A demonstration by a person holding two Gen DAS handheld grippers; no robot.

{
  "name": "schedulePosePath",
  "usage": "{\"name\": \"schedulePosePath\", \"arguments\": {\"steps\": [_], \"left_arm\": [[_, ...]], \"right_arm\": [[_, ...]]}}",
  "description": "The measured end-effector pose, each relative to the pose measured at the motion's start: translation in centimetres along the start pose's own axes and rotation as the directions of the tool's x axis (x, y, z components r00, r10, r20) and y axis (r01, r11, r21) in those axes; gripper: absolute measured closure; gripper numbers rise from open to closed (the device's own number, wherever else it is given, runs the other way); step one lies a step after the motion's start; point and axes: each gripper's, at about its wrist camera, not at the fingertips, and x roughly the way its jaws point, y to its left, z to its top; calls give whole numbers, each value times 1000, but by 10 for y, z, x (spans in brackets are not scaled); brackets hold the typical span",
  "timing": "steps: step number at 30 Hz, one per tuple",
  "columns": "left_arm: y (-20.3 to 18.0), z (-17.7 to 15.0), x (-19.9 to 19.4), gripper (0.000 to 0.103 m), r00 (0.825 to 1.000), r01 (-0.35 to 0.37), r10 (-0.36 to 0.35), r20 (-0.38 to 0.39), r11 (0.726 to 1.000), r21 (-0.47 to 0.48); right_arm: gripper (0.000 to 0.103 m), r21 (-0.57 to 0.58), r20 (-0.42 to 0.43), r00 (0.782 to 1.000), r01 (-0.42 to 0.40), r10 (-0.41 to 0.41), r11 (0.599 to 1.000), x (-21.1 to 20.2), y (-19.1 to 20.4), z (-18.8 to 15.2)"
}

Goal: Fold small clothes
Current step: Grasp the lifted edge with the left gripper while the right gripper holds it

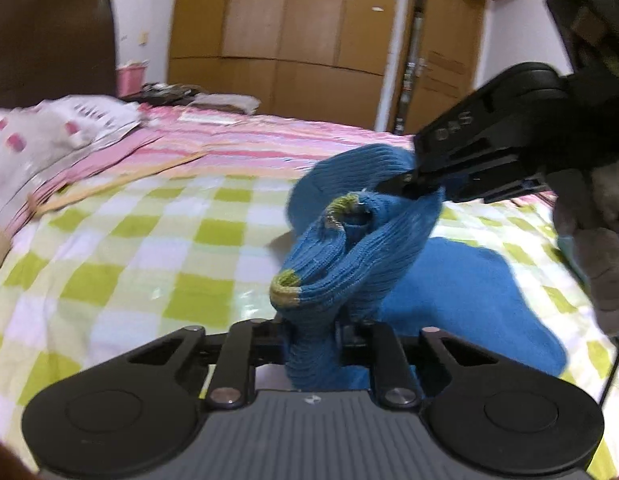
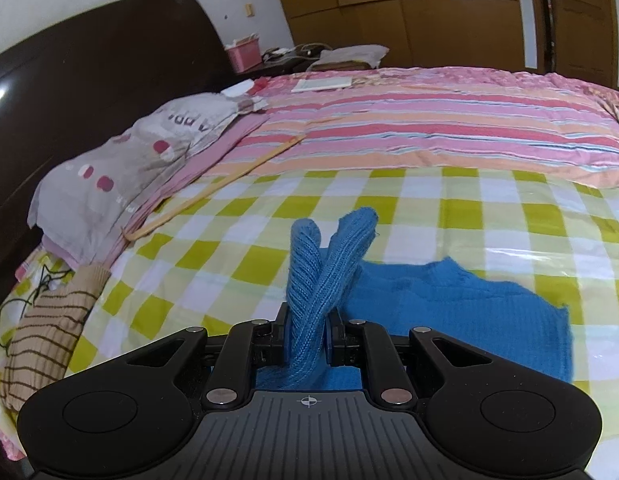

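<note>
A small blue knitted sweater (image 1: pixel 461 292) with yellow-green cuffs lies partly on the green-checked bed cover (image 1: pixel 129 248). My left gripper (image 1: pixel 313 332) is shut on a bunched sleeve of it, lifted off the bed. My right gripper (image 1: pixel 417 188) comes in from the upper right and is shut on another bunched part of the same sweater. In the right wrist view my right gripper (image 2: pixel 307 340) pinches two blue folds that stick up, and the sweater's body (image 2: pixel 469 312) lies flat on the bed to the right.
A grey pillow (image 2: pixel 121 176) with pink spots lies at the left by the dark headboard (image 2: pixel 89 64). A beige striped garment (image 2: pixel 49 332) lies at the bed's left edge. A pink striped quilt (image 2: pixel 429 124) covers the far half. Wooden wardrobes (image 1: pixel 293 24) stand behind.
</note>
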Motion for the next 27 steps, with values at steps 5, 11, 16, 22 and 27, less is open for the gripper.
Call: {"name": "schedulePosePath", "arguments": {"steps": [5, 11, 16, 22, 27], "left_arm": [[-35, 15, -6, 81, 997, 65, -67, 33, 995, 71], [-84, 28, 2, 81, 989, 133, -142, 52, 980, 145], [-127, 13, 22, 81, 983, 182, -185, -10, 956, 230], [-155, -16, 34, 81, 978, 205, -183, -95, 920, 333], [-160, -19, 35, 81, 977, 210, -180, -115, 915, 346]], "right_arm": [[89, 65, 53, 999, -3, -1, 998, -20, -30, 3], [89, 133, 99, 994, 40, -54, 990, -40, -74, 4], [89, 199, 86, 992, 77, -96, 977, -37, -117, -10], [83, 292, -7, 996, 92, -94, 952, -14, -154, -45], [67, 394, 39, 999, -7, -9, 919, -15, -172, -48]]}}
